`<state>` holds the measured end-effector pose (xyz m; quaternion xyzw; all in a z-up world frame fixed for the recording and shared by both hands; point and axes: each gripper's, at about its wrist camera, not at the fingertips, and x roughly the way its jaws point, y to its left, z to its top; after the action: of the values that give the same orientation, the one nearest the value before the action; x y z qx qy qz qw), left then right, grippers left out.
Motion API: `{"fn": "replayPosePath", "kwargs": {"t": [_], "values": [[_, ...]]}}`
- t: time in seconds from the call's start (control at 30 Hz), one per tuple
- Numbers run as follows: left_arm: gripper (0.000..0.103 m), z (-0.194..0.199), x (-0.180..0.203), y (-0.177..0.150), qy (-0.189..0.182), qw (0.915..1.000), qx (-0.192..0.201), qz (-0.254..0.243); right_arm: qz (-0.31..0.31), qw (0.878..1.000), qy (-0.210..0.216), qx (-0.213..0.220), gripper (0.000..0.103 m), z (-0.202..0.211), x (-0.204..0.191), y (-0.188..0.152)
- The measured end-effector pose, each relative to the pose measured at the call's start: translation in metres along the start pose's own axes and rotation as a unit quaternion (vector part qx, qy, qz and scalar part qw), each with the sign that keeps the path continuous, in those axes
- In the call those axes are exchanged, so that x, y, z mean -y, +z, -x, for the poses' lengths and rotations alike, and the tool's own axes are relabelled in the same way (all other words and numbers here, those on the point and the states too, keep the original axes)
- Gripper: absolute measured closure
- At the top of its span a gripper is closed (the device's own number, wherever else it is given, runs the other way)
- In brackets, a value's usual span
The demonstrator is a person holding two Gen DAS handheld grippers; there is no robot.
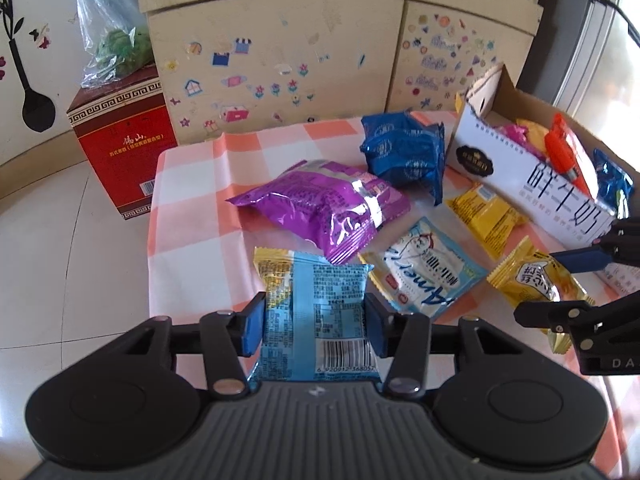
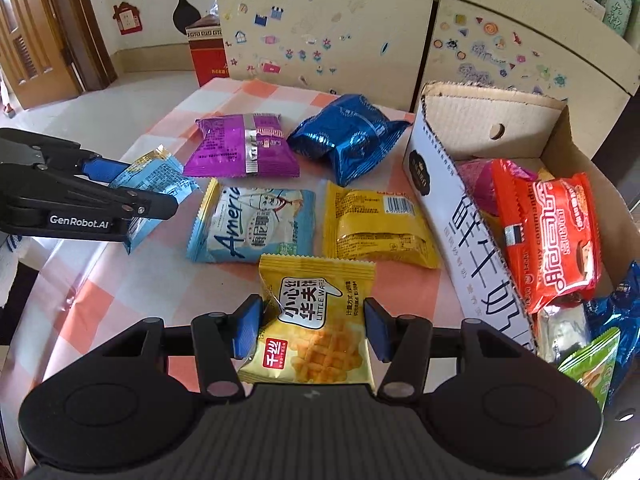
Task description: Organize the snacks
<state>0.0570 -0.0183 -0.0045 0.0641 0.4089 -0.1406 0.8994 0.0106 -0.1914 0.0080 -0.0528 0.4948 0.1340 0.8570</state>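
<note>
My left gripper [image 1: 315,326] is shut on a light-blue snack packet [image 1: 316,312], barcode side up, at the near left of the table; both show in the right wrist view, gripper [image 2: 120,192] and packet [image 2: 160,184]. My right gripper [image 2: 312,330] straddles a yellow Little Waffle packet [image 2: 316,328]; the left pad [image 2: 248,328] touches it, the right pad stands just off it. In the left wrist view that gripper [image 1: 560,280] is at the right edge over the waffle packet [image 1: 532,276]. The cardboard box [image 2: 452,216] at the right holds an orange packet [image 2: 552,240] and others.
On the checked tablecloth [image 2: 100,300] lie a purple bag [image 2: 240,144], blue foil packets [image 2: 348,136], a light-blue "America" packet [image 2: 256,224] and a yellow packet [image 2: 376,224]. A stickered cabinet [image 2: 320,32] stands behind the table. A red carton [image 1: 124,140] sits on the floor.
</note>
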Motion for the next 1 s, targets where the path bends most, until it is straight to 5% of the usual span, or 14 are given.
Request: {"fn": "replayPosePath", "kwargs": {"t": [1.0], "values": [[0.054, 0.036, 0.024, 0.026, -0.01, 0.9953, 0.096, 0.004, -0.013, 0.997, -0.022, 0.071, 0.042, 0.033, 0.009, 0.012]]}}
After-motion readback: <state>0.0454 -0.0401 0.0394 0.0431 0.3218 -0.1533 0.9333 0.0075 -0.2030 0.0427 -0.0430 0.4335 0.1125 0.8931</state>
